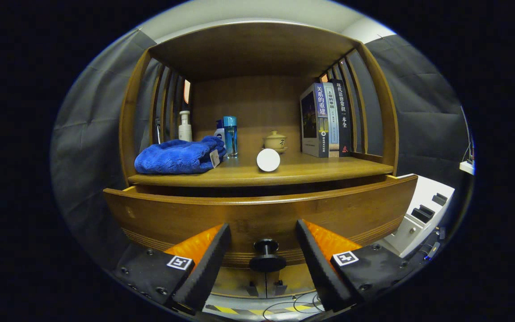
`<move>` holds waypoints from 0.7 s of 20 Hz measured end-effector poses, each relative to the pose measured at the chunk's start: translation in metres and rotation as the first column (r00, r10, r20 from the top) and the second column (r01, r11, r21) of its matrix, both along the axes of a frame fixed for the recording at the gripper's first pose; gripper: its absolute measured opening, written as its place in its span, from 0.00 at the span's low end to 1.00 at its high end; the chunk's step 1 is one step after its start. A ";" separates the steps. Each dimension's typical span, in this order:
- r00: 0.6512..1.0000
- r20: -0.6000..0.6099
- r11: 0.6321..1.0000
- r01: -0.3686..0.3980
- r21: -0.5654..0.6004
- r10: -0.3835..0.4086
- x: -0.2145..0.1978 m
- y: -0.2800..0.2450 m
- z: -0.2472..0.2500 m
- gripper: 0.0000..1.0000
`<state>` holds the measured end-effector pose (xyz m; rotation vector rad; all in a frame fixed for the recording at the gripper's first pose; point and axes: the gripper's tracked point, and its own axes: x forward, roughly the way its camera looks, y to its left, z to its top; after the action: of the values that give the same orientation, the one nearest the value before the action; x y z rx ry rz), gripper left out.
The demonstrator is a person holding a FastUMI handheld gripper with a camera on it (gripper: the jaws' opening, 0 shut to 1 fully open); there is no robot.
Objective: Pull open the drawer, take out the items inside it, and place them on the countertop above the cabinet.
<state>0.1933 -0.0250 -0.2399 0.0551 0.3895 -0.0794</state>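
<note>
Drawer pulled partly out, its knob between the spread jaws

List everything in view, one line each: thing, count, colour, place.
cabinet: 1, brown wood, ahead of the gripper
countertop: 1, brown wood, above the drawer
drawer: 1, brown wood, pulled partly out below the countertop
knob: 1, black, on the drawer front, between the fingers, untouched
towel: 1, blue, folded on the countertop's left
pump bottle: 1, white, behind the towel
bottles: 2, blue, right of the towel
disc: 1, white, near the countertop's front edge
lidded cup: 1, cream, behind the disc
books: 3, upright at the countertop's right
box: 1, white, right of the drawer
gripper: 1, open, fingers either side of the knob
</note>
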 end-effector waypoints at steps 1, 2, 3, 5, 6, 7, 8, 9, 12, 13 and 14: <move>1.000 -0.005 1.000 0.003 0.010 -0.002 0.012 0.001 -0.004 0.98; 1.000 -0.008 1.000 0.005 0.022 -0.005 0.018 0.002 -0.006 0.98; 1.000 -0.012 0.999 0.008 0.032 -0.007 0.022 0.002 -0.008 0.98; 1.000 -0.017 0.999 0.011 0.040 -0.011 0.030 0.001 -0.011 0.98; 1.000 -0.022 0.999 0.013 0.045 -0.012 0.029 0.000 -0.013 0.98; 1.000 -0.026 0.999 0.013 0.050 -0.012 0.032 0.000 -0.014 0.98; 1.000 -0.027 0.998 0.014 0.056 -0.012 0.034 -0.001 -0.014 0.98; 1.000 -0.027 0.999 0.012 0.052 -0.011 0.036 -0.001 -0.015 0.98; 0.999 -0.031 0.999 0.011 0.043 -0.010 0.035 -0.003 -0.015 0.98; 0.999 -0.029 0.999 0.017 0.043 -0.015 0.035 -0.004 -0.014 0.98; 0.999 -0.018 0.999 0.028 0.041 -0.027 0.037 -0.007 -0.010 0.99</move>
<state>0.2301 -0.0322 -0.2501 0.1006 0.4081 -0.0990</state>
